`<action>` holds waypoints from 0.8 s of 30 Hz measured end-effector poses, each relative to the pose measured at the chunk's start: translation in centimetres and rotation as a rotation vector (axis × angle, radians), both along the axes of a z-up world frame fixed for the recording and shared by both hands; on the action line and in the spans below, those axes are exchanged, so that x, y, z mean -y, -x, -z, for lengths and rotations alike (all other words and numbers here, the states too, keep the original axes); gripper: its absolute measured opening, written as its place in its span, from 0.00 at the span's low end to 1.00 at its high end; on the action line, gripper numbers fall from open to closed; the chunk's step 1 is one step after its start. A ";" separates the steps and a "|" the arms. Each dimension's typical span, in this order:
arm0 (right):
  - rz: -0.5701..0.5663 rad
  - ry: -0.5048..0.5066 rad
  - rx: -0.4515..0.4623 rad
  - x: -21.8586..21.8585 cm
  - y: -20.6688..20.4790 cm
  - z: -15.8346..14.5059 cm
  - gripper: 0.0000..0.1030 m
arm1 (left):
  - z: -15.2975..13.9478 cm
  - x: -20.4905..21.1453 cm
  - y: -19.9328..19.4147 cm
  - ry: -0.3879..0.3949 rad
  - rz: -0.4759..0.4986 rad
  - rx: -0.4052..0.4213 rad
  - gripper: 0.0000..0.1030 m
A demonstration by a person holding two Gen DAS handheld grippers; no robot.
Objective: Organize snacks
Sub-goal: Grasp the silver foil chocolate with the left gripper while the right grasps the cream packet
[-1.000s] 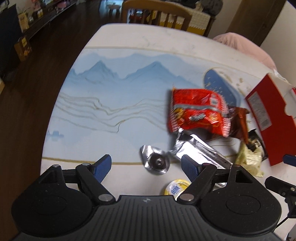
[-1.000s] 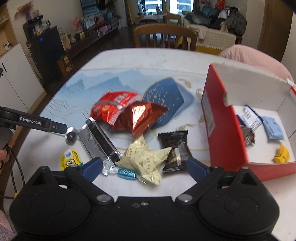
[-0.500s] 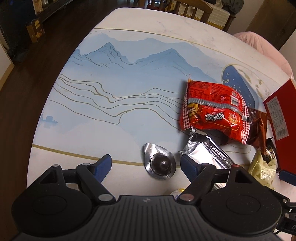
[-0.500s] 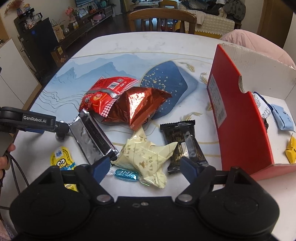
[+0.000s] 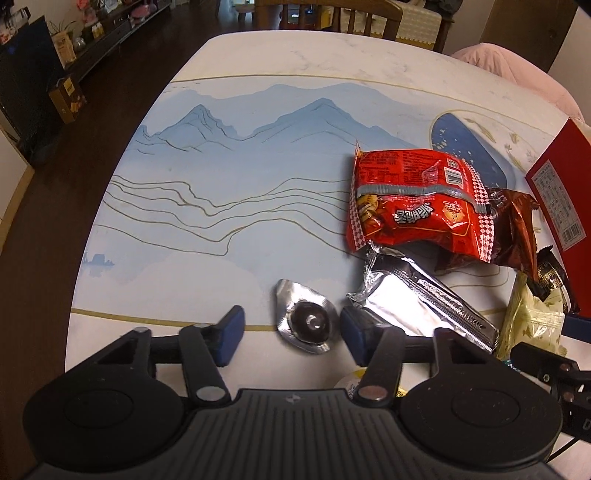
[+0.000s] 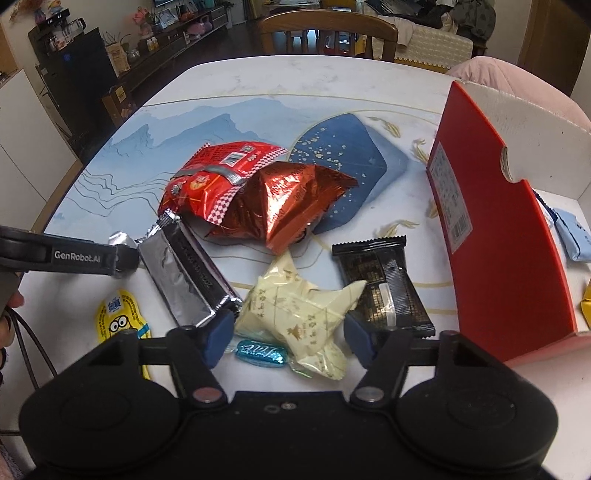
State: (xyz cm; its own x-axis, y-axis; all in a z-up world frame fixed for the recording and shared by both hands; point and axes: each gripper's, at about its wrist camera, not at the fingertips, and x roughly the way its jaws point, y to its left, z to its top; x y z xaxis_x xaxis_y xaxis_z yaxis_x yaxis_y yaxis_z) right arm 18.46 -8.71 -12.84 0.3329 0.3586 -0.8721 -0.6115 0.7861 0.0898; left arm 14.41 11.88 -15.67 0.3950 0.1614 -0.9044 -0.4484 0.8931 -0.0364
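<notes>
On the round table point(image 6: 258, 85), printed with blue mountains and thin gold lines, loose snacks are lying in a heap; behind it a wooden chair point(image 6: 327, 35) is standing, with a dark cabinet point(image 6: 77, 70) and low shelves along the room's left wall. At the table's right edge an open red box point(image 6: 495, 236) is sitting with a pale blue packet point(image 6: 572, 240) and a yellow piece point(image 6: 585, 306) inside, partly cut off by the frame.

The left gripper point(image 5: 290, 330) is closing around a small foil-wrapped chocolate point(image 5: 308, 321) on the table, the pads not yet pressing it. A silver bar wrapper point(image 5: 417, 302) is lying just beside it, below a red chip bag point(image 5: 417, 206).

The right gripper point(image 6: 286, 338) is closing around a cream pouch point(image 6: 295, 306), with a gap still showing at each pad. A blue candy point(image 6: 262, 350) is lying against the pouch, a black packet point(image 6: 384, 284) to its right.
</notes>
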 end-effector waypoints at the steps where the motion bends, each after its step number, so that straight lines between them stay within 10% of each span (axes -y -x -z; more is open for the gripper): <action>1: 0.006 -0.009 -0.003 0.2 -0.1 0.0 0.57 | 0.0 0.0 0.0 -0.002 0.002 0.003 0.45; 24: 0.069 -0.111 0.014 3.8 1.7 -3.1 0.40 | -2.4 -1.9 3.8 0.067 -0.054 0.086 0.31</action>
